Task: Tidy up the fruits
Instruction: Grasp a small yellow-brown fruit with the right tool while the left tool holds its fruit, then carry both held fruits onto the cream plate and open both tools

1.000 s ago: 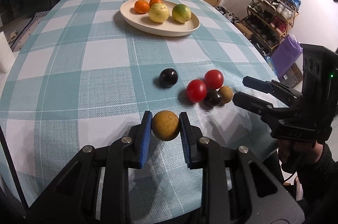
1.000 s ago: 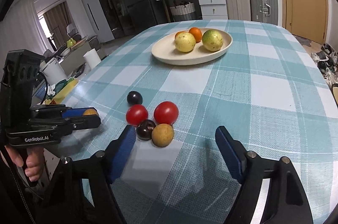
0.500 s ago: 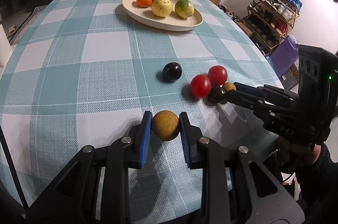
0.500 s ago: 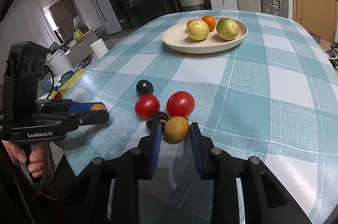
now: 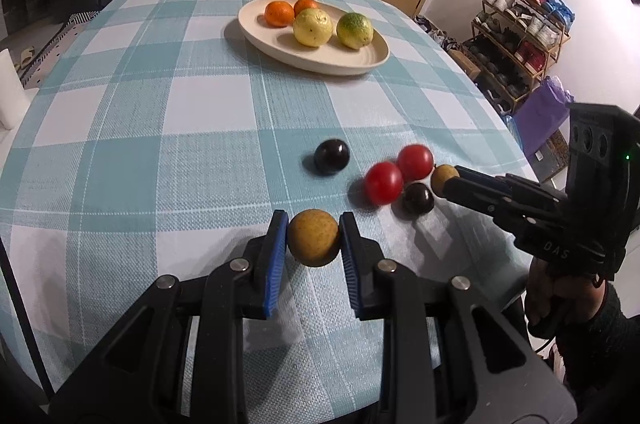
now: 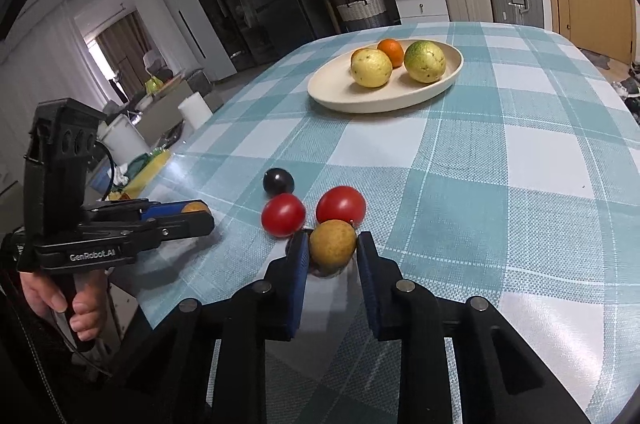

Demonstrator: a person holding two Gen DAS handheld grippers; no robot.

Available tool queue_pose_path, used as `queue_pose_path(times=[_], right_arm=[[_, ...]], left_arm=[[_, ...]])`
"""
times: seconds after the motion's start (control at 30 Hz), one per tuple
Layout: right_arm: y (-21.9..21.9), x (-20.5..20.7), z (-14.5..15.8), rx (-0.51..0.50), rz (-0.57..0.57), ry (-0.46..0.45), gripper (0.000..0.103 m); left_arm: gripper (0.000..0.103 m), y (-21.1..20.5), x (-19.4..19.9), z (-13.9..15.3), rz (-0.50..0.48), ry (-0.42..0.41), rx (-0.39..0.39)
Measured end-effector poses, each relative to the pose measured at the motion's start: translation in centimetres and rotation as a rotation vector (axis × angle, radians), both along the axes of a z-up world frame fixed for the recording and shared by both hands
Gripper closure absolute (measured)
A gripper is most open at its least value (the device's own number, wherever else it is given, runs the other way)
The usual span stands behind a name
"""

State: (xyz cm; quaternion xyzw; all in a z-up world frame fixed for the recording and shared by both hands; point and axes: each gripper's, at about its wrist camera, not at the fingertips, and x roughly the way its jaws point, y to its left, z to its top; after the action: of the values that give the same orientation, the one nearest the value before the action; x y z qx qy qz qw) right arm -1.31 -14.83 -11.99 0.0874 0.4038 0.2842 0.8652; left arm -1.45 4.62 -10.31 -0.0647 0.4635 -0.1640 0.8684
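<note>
My left gripper (image 5: 313, 243) is shut on a tan round fruit (image 5: 313, 242), held just above the checked tablecloth. My right gripper (image 6: 333, 251) is shut on a second tan fruit (image 6: 332, 246), lifted slightly; it also shows in the left wrist view (image 5: 443, 177). Two red tomatoes (image 6: 282, 214) (image 6: 341, 205) and a dark plum (image 6: 278, 181) lie just beyond it. Another dark plum (image 5: 417, 198) sits beside the right fingers. A cream oval plate (image 5: 320, 58) further back holds two oranges, a yellow fruit and a green-yellow fruit.
The table's right edge (image 5: 516, 144) runs close to the fruit cluster. A shoe rack (image 5: 520, 24) and purple bag stand beyond it. Suitcases and drawers stand behind the table. A white roll (image 6: 195, 110) and clutter lie off the left edge.
My right gripper moved in, closed on the tan fruit by the tomatoes and lifted it slightly. My left gripper kept its fruit and drifted a little forward.
</note>
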Motion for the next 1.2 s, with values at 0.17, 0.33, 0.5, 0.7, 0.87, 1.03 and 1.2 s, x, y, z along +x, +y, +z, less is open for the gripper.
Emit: queue_pose_path(times=[0.17,0.33,0.5,0.7,0.87,1.03,1.2], right_arm=[[-0.8,0.1,1.3,0.054,-0.005,-0.039,0.078],[-1.5,1.2,2.9,0.108,-0.02,-0.07,0.078],[-1.7,3.3,4.6,0.134,-0.018,-0.108,0.078],[-1.4,7.1,6.6,0.145,0.0,-0.148,0.078],[-1.2,11.5,7.8,0.149,0.004,-0.159,0.078],[-0.7,16.3,7.7,0.143,-0.005,-0.13,0.078],[0.0,19.5,6.9,0.135,-0.015,-0.094,0.078]], left_arm=[[0.08,0.5,1.2,0.8,0.018,-0.015,-0.003],[0.08,0.6,3.6,2.0,0.017,-0.035,-0.007],[0.08,0.4,6.8,3.8,0.019,-0.073,0.004],[0.08,0.6,12.0,5.3,0.031,-0.097,0.011],[0.08,0.8,17.0,5.3,0.037,-0.083,0.005],[0.08,0.4,21.5,4.2,0.038,-0.055,0.014],[0.08,0.2,24.9,2.3,0.039,-0.011,-0.002]])
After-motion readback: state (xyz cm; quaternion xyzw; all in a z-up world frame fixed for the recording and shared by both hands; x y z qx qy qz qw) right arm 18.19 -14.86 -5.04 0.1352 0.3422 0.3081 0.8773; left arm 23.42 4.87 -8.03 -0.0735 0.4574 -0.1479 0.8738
